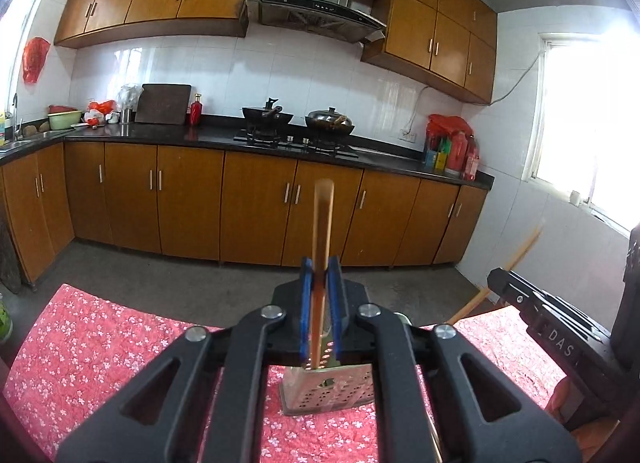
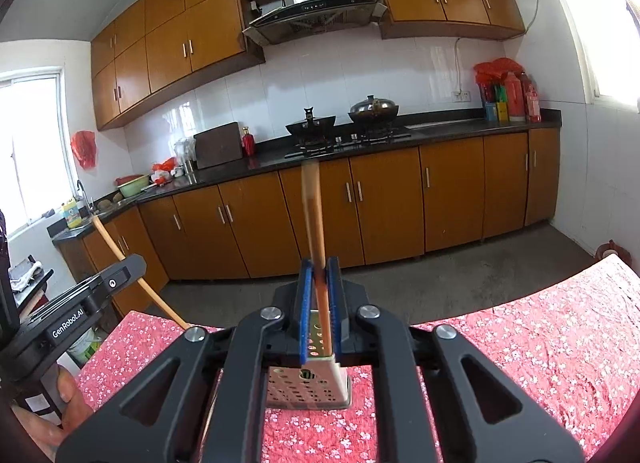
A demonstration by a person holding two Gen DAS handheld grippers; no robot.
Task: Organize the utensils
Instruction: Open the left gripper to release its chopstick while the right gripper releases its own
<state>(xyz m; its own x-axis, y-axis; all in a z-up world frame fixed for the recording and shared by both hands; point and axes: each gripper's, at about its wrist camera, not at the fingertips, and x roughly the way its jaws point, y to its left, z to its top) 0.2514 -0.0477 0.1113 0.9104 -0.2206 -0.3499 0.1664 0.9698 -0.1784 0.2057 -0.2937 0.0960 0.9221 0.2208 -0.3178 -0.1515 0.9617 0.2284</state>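
Chopsticks: one (image 1: 322, 231) clamped in left gripper (image 1: 320, 303), one (image 2: 314, 223) in right gripper (image 2: 318, 303), both above perforated holder (image 2: 308, 389) at lower centre on table (image 2: 540, 327) | step: carrying to holder | next: tip ends down, lower in, release

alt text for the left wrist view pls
The left gripper pinches an upright wooden chopstick over a perforated metal holder on a red floral cloth. Behind are wooden kitchen cabinets; the right gripper, with another chopstick, shows at right.

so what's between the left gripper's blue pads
A wooden chopstick stands between the left gripper's blue pads, its lower end over the perforated metal holder, in the left wrist view.
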